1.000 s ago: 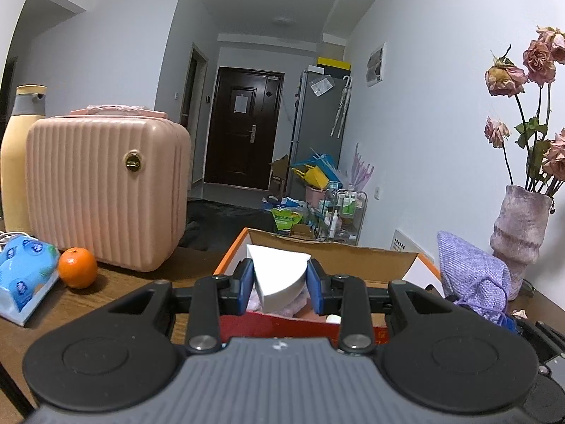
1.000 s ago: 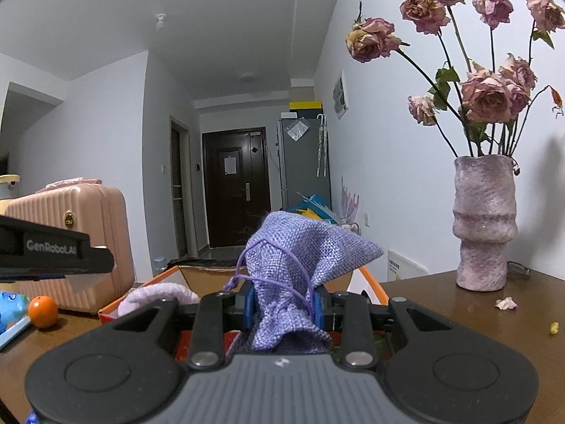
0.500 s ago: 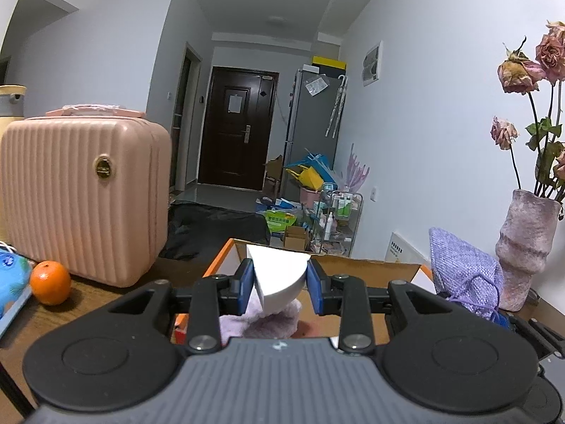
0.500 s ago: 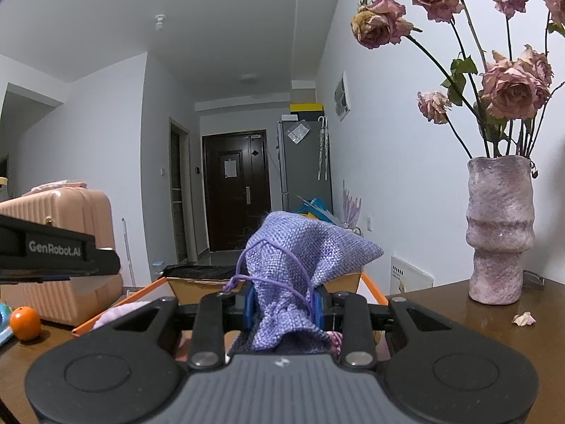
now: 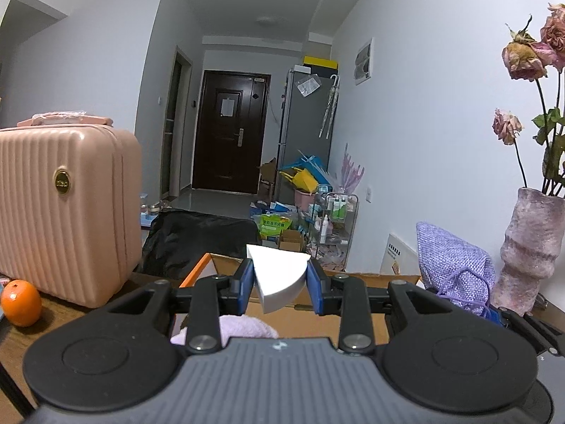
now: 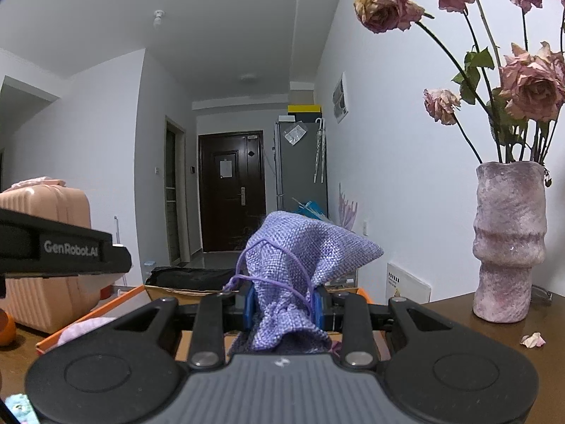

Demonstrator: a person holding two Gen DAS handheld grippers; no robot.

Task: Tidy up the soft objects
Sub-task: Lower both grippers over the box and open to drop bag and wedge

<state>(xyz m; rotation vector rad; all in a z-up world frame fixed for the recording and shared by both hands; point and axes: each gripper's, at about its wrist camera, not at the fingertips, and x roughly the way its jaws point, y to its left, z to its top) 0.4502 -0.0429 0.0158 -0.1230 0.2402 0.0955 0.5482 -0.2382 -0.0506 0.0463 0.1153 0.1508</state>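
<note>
My left gripper (image 5: pixel 279 284) is shut on a white wedge-shaped sponge (image 5: pixel 279 279) and holds it over an open cardboard box with an orange rim (image 5: pixel 197 272). A pale lilac fluffy cloth (image 5: pixel 243 327) lies in the box below it. My right gripper (image 6: pixel 284 305) is shut on a purple woven drawstring pouch (image 6: pixel 300 258) above the same box (image 6: pixel 116 298). The pouch also shows in the left wrist view (image 5: pixel 455 268), to the right of the sponge. The left gripper's body (image 6: pixel 63 251) crosses the left of the right wrist view.
A pink ribbed suitcase (image 5: pixel 67 219) and an orange (image 5: pixel 20 303) stand left of the box on the wooden table (image 6: pixel 494 332). A pink vase of dried roses (image 6: pixel 506 240) stands at the right, with a fallen petal (image 6: pixel 532 339) near it.
Both grippers have moved forward and a little up over the box, each still holding its object. The suitcase and orange have slid left in the left wrist view.
</note>
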